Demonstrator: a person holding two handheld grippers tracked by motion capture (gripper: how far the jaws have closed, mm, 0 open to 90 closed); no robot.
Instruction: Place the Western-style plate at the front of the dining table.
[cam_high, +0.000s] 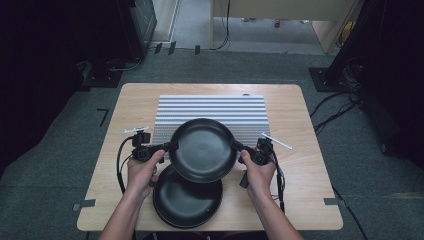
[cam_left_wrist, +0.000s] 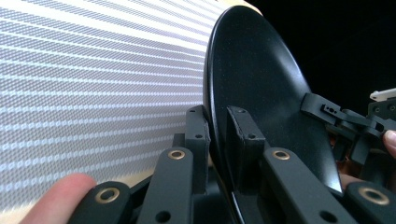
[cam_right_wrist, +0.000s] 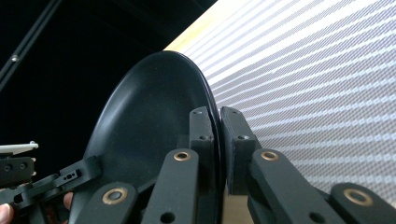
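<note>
A black plate (cam_high: 203, 148) hangs above the table, held by its rim on both sides. My left gripper (cam_high: 172, 146) is shut on the plate's left rim, and my right gripper (cam_high: 235, 145) is shut on its right rim. In the left gripper view the plate (cam_left_wrist: 261, 84) stands edge-on between the two jaws, with the other gripper (cam_left_wrist: 343, 119) clamped on its far rim. The right gripper view shows the plate (cam_right_wrist: 144, 126) pinched the same way, the left gripper (cam_right_wrist: 51, 182) at its far side. A stack of black plates (cam_high: 187, 200) rests on the table below, near the front edge.
A white-and-grey striped mat (cam_high: 210, 112) lies on the light wooden table (cam_high: 295, 195) behind the plates. Small white strips lie at the mat's left (cam_high: 136, 130) and right (cam_high: 277, 141). Dark carpet, cables and black equipment surround the table.
</note>
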